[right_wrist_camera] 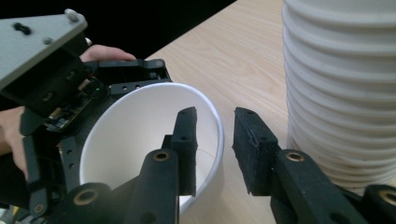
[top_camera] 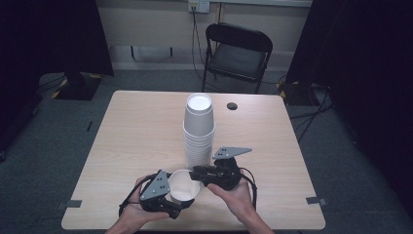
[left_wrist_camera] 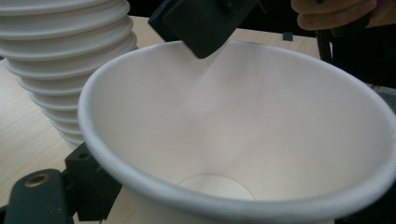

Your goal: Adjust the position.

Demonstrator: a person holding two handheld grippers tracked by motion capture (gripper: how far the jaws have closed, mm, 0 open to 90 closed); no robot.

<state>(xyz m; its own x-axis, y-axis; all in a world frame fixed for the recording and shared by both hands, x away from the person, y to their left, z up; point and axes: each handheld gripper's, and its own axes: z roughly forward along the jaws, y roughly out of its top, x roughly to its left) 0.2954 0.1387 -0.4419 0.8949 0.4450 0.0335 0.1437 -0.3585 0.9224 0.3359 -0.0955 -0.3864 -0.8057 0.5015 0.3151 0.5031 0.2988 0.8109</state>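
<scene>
The left gripper (top_camera: 181, 204) fingers grasp a single white paper cup (top_camera: 184, 187) tilted above the near edge of the desk (top_camera: 141, 131), just beside the tall cup stack (top_camera: 198, 129). The right gripper (right_wrist_camera: 215, 140) fingers straddle the cup's rim, released, one inside and one outside the wall.

I'm at a light wood-grain table (top_camera: 136, 131) with a round cable hole (top_camera: 232, 106) near its far edge. Grey carpet floor (top_camera: 58, 146) all round, tape marks (top_camera: 73, 204) near left and right. Black folding chair (top_camera: 237, 53) stands beyond the far edge, against a pale wall (top_camera: 146, 24) with a socket (top_camera: 198, 5) and cables hanging down. Dark curtains (top_camera: 48, 34) far left and right. Light is dim and even.
</scene>
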